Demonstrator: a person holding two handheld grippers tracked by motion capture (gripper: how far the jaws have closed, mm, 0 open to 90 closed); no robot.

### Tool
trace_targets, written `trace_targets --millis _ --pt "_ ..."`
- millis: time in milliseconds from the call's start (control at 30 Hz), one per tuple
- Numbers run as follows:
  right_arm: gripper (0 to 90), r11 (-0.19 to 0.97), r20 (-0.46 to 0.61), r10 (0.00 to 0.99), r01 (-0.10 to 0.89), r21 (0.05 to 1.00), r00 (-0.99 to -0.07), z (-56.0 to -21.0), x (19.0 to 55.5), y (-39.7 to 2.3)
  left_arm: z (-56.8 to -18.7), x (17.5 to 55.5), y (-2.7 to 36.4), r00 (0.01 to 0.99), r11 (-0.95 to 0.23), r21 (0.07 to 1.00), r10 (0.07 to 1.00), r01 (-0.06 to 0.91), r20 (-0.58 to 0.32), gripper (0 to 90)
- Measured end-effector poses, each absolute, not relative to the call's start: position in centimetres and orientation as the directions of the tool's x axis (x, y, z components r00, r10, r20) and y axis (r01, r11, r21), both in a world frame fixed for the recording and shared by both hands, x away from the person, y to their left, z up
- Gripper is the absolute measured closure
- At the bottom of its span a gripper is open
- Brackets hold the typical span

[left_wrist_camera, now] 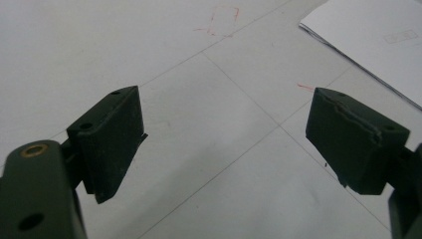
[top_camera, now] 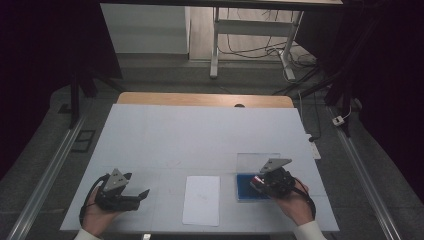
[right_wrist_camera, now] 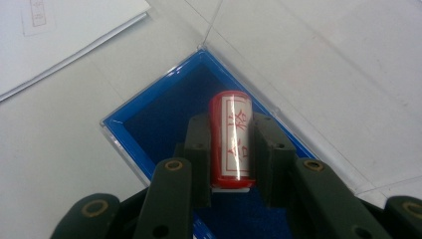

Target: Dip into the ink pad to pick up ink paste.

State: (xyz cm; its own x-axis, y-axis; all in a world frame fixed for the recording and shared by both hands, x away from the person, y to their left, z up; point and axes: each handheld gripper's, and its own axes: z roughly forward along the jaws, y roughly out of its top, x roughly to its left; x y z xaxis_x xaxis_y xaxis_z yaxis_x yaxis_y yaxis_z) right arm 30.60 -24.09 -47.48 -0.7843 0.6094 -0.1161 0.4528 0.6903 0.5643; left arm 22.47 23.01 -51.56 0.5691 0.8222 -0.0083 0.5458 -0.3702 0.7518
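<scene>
A red cylindrical stamp [right_wrist_camera: 230, 154] with a white label and red characters sits between the jaws of my right gripper [right_wrist_camera: 232, 125], which is shut on it. It hangs over a blue-lined box [right_wrist_camera: 161, 115] whose clear lid [right_wrist_camera: 298, 59] lies open behind it. From above, the right gripper [top_camera: 260, 182] holds the stamp [top_camera: 256, 181] above the blue box [top_camera: 246, 194] at the table's front right. My left gripper [top_camera: 137, 187] rests low at the front left, open, with bare table between its jaws [left_wrist_camera: 226, 139].
A white sheet of paper [top_camera: 201, 200] lies at the front middle between the two hands, and its corner [left_wrist_camera: 378, 35] lies beyond the left jaws. The white table cover [top_camera: 200, 135] stretches back. Thin red pen marks [left_wrist_camera: 224, 20] show on it.
</scene>
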Motion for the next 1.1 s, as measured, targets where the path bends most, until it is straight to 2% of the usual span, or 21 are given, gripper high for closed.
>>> trace_targets --millis 367,767,1100 --pt "71.0 0.689 -0.117 0.607 0.448 0.57 -0.786 -47.5 30.6 -24.1 -51.6 22.5 23.2 0.564 -0.367 0.754 0.825 0.544 -0.006 15.4" --pt "70.5 0.637 -0.107 0.604 0.398 0.66 -0.789 -46.3 30.1 -25.0 -51.7 22.5 23.3 0.562 -0.365 0.755 0.827 0.545 -0.006 15.4" --pt "70.5 0.624 -0.092 0.603 0.397 0.674 -0.792 -45.8 29.8 -25.0 -51.7 22.5 23.2 0.563 -0.367 0.757 0.826 0.541 -0.003 15.5"
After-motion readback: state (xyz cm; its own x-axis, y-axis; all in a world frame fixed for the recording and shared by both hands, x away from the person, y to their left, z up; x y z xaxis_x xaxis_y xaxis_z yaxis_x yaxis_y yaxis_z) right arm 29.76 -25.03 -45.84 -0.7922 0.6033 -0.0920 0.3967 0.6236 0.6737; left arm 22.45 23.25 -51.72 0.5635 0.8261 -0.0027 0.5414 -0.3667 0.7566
